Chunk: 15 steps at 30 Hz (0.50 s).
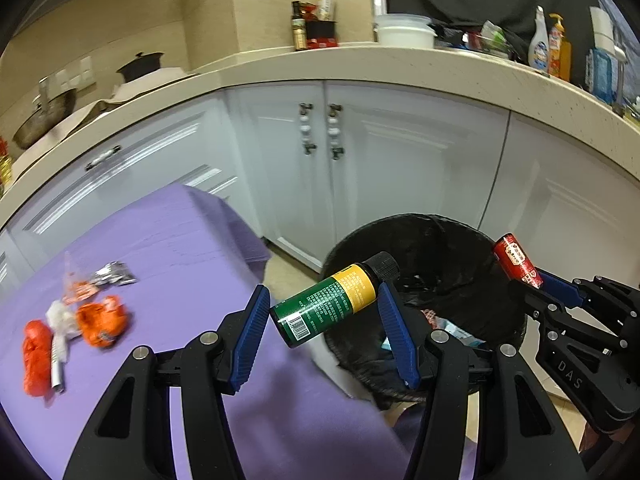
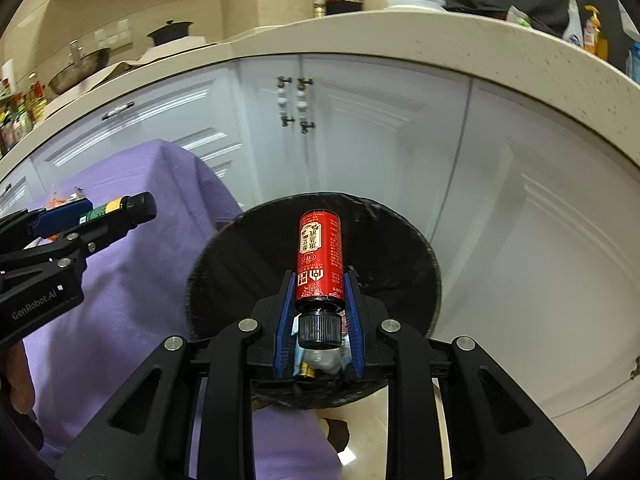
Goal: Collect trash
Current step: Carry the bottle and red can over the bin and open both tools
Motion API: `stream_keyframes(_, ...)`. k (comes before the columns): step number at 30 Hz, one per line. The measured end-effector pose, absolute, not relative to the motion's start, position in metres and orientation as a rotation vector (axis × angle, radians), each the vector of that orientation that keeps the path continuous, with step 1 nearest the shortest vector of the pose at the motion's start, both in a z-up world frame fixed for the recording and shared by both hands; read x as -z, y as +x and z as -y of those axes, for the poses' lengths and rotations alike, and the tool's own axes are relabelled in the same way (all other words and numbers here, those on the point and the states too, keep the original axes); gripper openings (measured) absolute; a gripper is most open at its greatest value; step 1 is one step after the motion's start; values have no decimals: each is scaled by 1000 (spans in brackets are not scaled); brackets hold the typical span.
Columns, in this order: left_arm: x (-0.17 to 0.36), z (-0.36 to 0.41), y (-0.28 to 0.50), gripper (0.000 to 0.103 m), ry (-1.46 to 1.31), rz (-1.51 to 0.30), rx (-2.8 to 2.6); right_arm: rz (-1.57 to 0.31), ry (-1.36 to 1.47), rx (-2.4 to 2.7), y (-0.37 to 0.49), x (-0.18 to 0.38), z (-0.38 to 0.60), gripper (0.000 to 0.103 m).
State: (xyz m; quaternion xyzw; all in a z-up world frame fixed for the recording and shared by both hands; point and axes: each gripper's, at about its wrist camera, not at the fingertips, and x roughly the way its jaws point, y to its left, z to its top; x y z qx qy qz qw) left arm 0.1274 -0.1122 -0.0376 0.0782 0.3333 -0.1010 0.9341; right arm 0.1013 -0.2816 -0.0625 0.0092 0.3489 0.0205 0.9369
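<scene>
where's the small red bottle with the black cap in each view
Left wrist view: the small red bottle with the black cap sits at the right edge, held in the right claw over the bin.
Right wrist view: it is at centre, gripped between the blue pads.
Shared landmark: the round black-lined trash bin under the bottle.

1. A pale speckled counter (image 1: 360, 60) curves round the room above white cabinet doors (image 1: 400, 168) with beaded handles (image 1: 308, 128).
2. Against the tiled wall stands a dark sauce bottle (image 1: 299, 26), with a white lidded tub (image 1: 404, 30) well to its right.
3. At the right end stand a white spray bottle (image 1: 538, 42) and an orange pump bottle (image 1: 559, 48), side by side.
4. On the left sit a metal wok (image 1: 44, 116) and a black lidded pot (image 1: 140, 66).
</scene>
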Motion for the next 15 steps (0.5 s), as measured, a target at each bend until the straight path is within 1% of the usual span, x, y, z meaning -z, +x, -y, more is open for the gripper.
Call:
stream_keyframes(14,55,143,147,56,180,-713,232,-716,63,-3,116,75,302,23)
stream_keyframes(15,56,144,148,56,180,-712,232,-711,73,3,117,76,304,24)
